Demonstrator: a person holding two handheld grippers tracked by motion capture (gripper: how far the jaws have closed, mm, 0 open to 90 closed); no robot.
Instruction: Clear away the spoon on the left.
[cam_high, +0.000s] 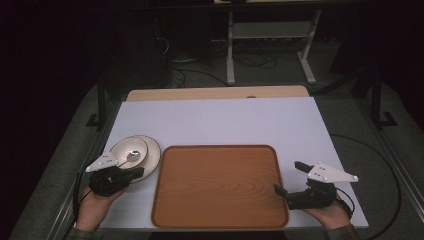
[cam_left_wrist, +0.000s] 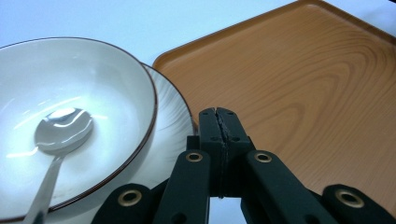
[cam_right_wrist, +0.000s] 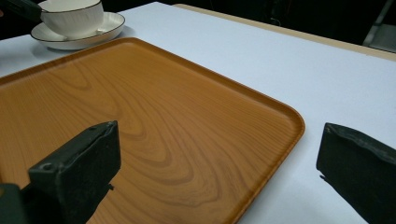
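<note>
Bowl (cam_high: 129, 151) with spoon (cam_high: 134, 155), on saucer (cam_high: 150, 152), left of frame. My left tool (cam_high: 134, 173), jaws together, beside it; right tool (cam_high: 288, 177), jaws apart, straddles tray (cam_high: 220, 186) corner for lifting.

Surface: a white table (cam_high: 225, 120) is carrying everything, with a tan strip showing along its far edge.
Centre: a wooden tray (cam_high: 220, 185) is lying flat on it.
Left: a saucer (cam_high: 152, 155) is sitting just beside the tray.
</note>
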